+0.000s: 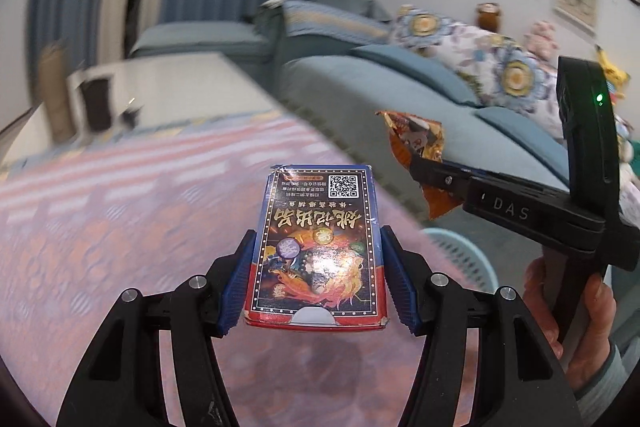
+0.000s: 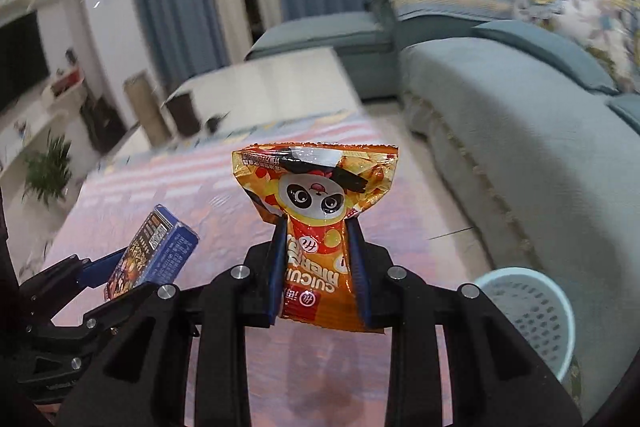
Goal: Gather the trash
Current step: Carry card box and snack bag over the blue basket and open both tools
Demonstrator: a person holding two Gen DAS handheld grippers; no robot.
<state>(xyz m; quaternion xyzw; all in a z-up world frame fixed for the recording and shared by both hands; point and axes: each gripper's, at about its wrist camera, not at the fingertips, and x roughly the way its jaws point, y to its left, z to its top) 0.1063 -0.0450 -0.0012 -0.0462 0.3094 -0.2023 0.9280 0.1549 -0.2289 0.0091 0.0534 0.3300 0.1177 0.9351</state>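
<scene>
Trash is clamped in both grippers above a pink patterned rug (image 1: 120, 227). Seen from the left wrist, the left gripper (image 1: 318, 279) has its jaws pressed against the two long sides of a blue-edged card box (image 1: 318, 251), which stands upright with a QR code near its top edge and dark, fiery artwork below. At about 2 o'clock from the box, the right gripper (image 1: 416, 163) reaches in from the right side, its jaws clamped on an orange snack bag (image 1: 416, 135), with a hand (image 1: 568, 315) wrapped around its handle at 4 o'clock. From the right wrist, the same snack bag (image 2: 318, 223) is pinched at its narrowed middle and flares wide at the top, showing a panda face; the card box (image 2: 154, 253) sits at 9 o'clock, tilted in the left gripper (image 2: 120, 267). A pale blue perforated wastebasket (image 2: 528, 311) stands on the floor at 4 o'clock, beside the rug and near the foot of a teal sofa (image 2: 500, 99). Neither piece of trash is touching the wastebasket.
</scene>
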